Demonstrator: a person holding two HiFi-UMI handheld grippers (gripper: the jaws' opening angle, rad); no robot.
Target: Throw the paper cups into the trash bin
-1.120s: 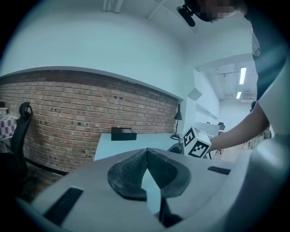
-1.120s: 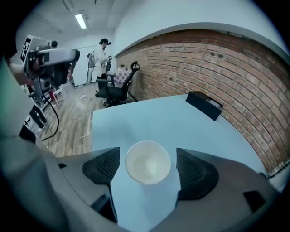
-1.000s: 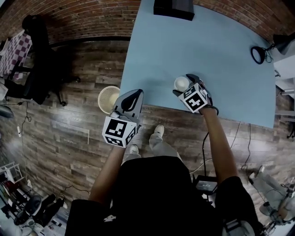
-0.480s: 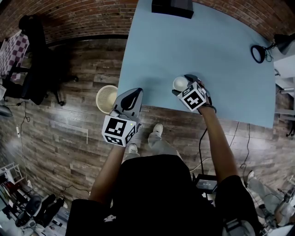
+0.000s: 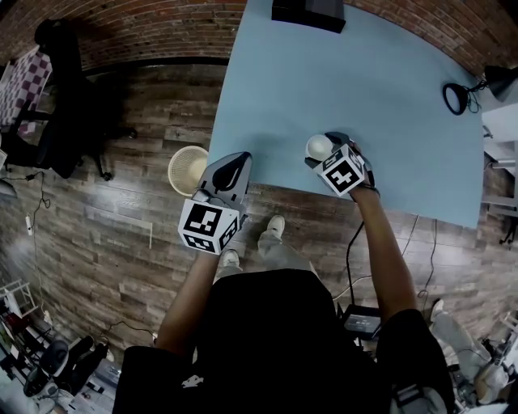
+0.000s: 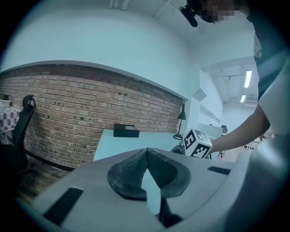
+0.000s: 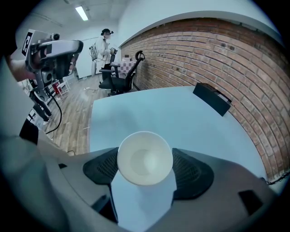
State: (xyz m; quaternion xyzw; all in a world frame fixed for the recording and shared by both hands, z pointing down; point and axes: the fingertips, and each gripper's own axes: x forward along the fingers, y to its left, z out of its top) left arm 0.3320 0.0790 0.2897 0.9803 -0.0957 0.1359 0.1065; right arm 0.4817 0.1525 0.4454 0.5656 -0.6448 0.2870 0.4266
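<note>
A white paper cup (image 5: pixel 319 147) (image 7: pixel 145 157) sits upright between the jaws of my right gripper (image 5: pixel 327 145) (image 7: pixel 146 168), which is shut on it near the front edge of the light blue table (image 5: pixel 372 89). My left gripper (image 5: pixel 228 172) (image 6: pixel 147 174) is shut with nothing in it, its pads touching, and hangs over the table's front left corner. The white mesh trash bin (image 5: pixel 188 171) stands on the wooden floor just left of that corner, beside the left gripper.
A black box (image 5: pixel 307 14) (image 7: pixel 211 99) lies at the table's far edge by the brick wall. A black desk lamp (image 5: pixel 460 95) stands at the table's right side. An office chair (image 5: pixel 57 97) is on the floor far left. A person (image 7: pixel 102 50) stands in the distance.
</note>
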